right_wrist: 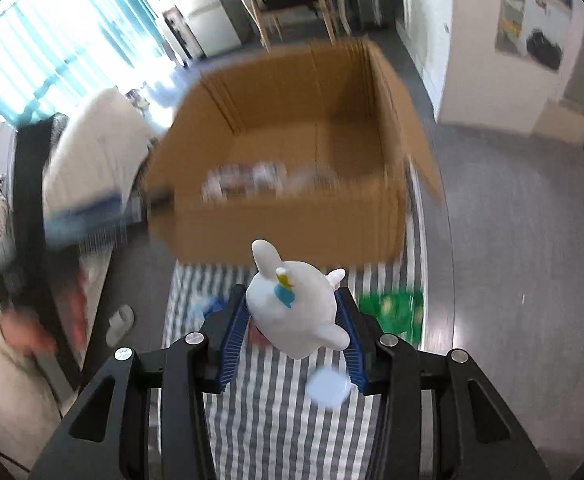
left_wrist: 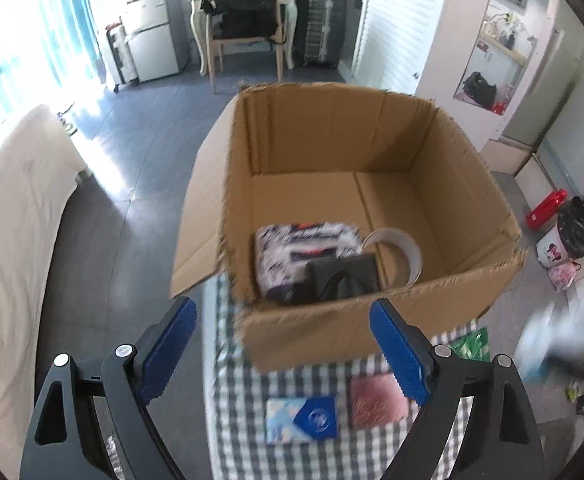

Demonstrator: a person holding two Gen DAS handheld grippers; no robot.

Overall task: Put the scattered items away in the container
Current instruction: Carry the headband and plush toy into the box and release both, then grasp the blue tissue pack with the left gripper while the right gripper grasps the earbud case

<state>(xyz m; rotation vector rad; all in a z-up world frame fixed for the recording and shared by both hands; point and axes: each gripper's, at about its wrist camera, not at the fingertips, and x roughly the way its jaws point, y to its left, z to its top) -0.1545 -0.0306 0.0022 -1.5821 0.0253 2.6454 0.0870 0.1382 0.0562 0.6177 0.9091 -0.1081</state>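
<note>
An open cardboard box point(left_wrist: 371, 136) stands on a checked cloth. In it lie a patterned pack point(left_wrist: 292, 248), a tape roll point(left_wrist: 395, 248) and a dark item point(left_wrist: 343, 276). My left gripper point(left_wrist: 284, 320) is open and empty, just in front of the box's near wall. Below it on the cloth lie a blue packet point(left_wrist: 299, 420) and a pink item point(left_wrist: 375, 400). My right gripper point(right_wrist: 292, 304) is shut on a white plush toy point(right_wrist: 292, 312), held above the cloth in front of the box point(right_wrist: 292, 224).
The checked cloth point(left_wrist: 252, 452) covers a small table; a green packet point(right_wrist: 391, 312) and a pale round thing point(right_wrist: 327, 388) lie on it. A bed point(left_wrist: 12, 220) is on the left. A red bottle point(left_wrist: 543, 208) and bags lie on the floor to the right.
</note>
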